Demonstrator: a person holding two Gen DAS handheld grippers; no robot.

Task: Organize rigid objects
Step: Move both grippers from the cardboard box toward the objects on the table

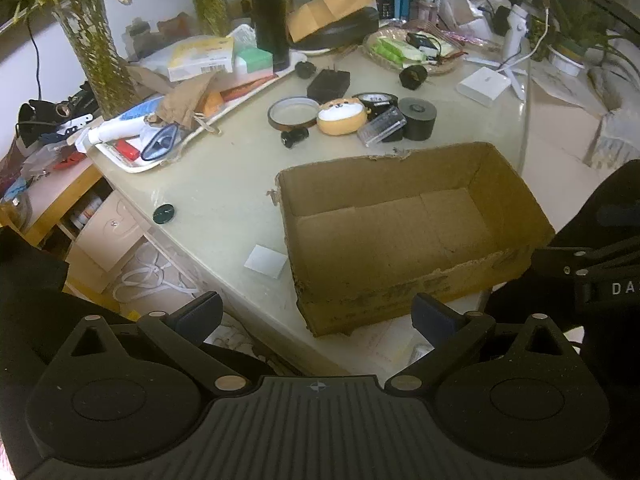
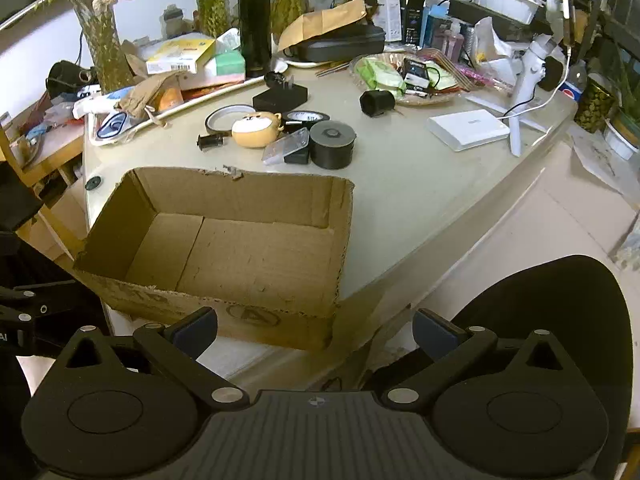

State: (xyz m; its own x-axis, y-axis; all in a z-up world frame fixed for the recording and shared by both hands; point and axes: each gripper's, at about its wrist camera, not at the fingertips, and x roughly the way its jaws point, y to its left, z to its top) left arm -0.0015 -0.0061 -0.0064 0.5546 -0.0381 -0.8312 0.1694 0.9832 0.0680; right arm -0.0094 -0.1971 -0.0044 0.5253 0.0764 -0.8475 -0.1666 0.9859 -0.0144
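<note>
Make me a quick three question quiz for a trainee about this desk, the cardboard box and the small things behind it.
1. True or false: the cardboard box has nothing in it.
2. Which lies nearest the clear plastic case? A) white flat box B) black tape roll C) black flask
3. Fill in: the left gripper and right gripper both stand ____, holding nothing.

Key
1. True: only its bare floor shows.
2. B: the roll sits right beside the case, next to the shiba-face pouch.
3. Open.
</note>
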